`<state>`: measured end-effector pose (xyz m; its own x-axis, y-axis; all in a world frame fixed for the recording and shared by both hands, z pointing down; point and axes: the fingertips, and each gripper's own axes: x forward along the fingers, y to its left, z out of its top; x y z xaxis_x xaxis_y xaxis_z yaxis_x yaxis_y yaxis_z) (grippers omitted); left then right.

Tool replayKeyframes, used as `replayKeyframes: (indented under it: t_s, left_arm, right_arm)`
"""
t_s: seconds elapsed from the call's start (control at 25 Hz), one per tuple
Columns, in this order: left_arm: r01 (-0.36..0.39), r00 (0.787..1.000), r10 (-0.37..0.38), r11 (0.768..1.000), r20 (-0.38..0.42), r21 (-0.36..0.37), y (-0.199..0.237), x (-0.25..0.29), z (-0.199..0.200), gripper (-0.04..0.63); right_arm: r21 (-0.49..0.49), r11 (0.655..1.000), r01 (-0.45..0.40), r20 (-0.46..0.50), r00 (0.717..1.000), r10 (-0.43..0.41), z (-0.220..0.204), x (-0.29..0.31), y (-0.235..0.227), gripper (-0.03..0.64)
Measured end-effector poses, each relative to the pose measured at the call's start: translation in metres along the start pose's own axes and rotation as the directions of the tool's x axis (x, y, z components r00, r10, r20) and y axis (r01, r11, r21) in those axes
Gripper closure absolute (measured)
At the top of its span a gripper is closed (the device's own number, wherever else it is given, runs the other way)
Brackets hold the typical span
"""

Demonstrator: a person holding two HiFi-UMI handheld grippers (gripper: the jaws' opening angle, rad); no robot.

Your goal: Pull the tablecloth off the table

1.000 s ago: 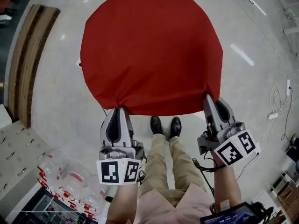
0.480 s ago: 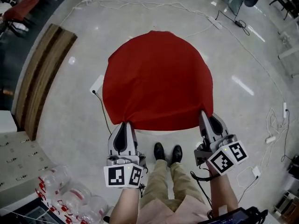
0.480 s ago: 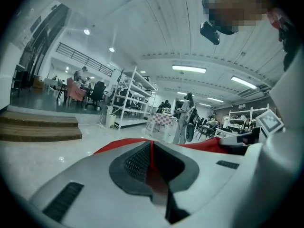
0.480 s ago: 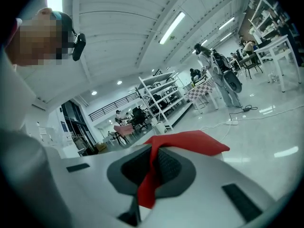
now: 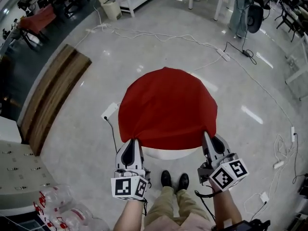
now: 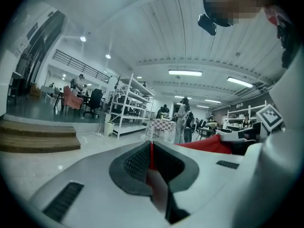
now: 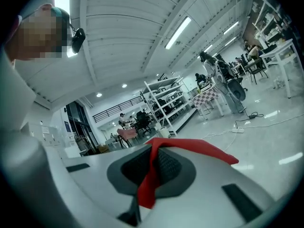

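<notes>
Head view: red tablecloth [image 5: 166, 107] covers most of the round table [image 5: 174, 154]; only a white crescent of the top shows bare at the near edge. Left tongs [image 5: 132, 140] and right tongs [image 5: 206, 134] are both clenched on the cloth's near hem, one at each corner, just above the table's near edge. Both gripper views show thin red folds pinched between the pads.

Risks, my judgement:
- Bites this slim could slip if the far hem catches the table's rim.
- An uneven pull would skew the cloth.
- Trailing fabric might snag the cable [image 5: 112, 131] on the floor left of the table.
</notes>
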<state>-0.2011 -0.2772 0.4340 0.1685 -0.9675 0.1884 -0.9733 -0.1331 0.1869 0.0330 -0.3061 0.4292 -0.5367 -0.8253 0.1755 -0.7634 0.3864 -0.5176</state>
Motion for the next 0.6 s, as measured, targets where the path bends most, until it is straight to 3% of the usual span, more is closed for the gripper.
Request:
replayKeyframes:
  t_s: [0.6]
  left_arm:
    - [-0.016, 0.999, 0.014, 0.999, 0.049, 0.039, 0.001, -0.018, 0.04, 0.558]
  right_arm:
    - [-0.014, 0.999, -0.031, 0.04, 0.999, 0.032, 0.023, -0.007, 0.029, 0.591]
